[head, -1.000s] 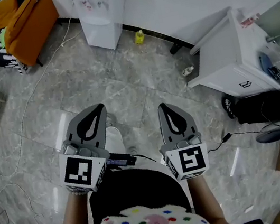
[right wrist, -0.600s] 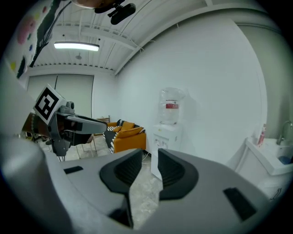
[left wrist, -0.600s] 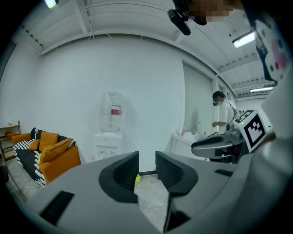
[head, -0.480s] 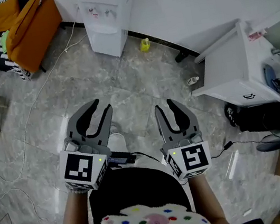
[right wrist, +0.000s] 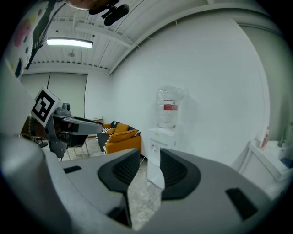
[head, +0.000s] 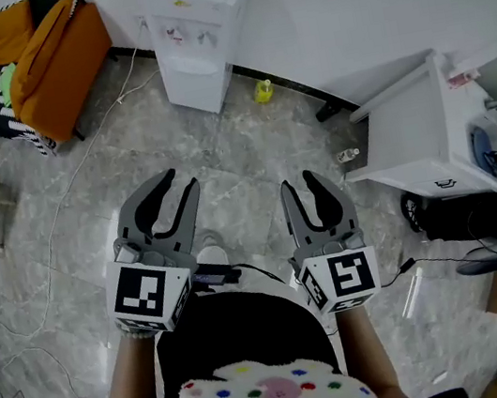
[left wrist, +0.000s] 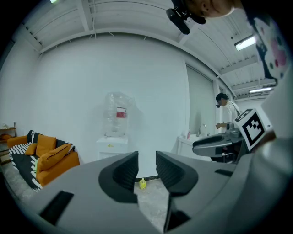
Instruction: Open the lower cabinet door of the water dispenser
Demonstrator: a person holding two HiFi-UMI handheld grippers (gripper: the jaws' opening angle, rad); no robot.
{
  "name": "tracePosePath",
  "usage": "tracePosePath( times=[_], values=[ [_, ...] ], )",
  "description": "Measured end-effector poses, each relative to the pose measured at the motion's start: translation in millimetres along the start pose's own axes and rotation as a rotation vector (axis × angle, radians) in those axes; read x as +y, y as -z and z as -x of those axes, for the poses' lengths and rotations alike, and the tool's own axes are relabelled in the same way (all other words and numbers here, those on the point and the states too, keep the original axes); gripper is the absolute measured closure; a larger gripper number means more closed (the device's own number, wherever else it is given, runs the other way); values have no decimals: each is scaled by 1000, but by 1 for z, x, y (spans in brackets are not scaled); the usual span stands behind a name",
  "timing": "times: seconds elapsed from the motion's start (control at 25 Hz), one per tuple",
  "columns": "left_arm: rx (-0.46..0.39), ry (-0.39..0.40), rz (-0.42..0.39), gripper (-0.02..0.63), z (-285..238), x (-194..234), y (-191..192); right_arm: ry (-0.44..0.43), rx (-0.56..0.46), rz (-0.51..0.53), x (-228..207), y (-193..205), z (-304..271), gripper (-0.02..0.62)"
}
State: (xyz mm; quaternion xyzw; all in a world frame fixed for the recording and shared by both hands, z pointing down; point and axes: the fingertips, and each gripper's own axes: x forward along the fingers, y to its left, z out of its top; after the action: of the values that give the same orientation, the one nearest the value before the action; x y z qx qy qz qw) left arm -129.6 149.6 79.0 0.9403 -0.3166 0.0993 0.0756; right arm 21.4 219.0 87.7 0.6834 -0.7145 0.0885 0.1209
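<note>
The left tool (head: 181,180) has come open and the right tool (head: 299,182) is opening, both empty, nearer the water dispenser (head: 189,23) but still far from its shut lower cabinet door (head: 193,84).

Ahead, water dispenser (head: 195,41) against wall; sofa (head: 43,58) left, cabinet (head: 408,132) right.

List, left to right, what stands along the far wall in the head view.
Orange fabric sofa with a black-and-white striped throw → white box-shaped water dispenser → small yellow plastic bottle → low white cabinet
</note>
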Motion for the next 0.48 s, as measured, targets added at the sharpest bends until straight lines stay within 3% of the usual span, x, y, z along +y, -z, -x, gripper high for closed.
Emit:
tracePosePath(
  times=[0.48],
  values=[
    [-19,8,-5,492,-11,51,0,3,-7,26,23,-14,-48,474]
  ],
)
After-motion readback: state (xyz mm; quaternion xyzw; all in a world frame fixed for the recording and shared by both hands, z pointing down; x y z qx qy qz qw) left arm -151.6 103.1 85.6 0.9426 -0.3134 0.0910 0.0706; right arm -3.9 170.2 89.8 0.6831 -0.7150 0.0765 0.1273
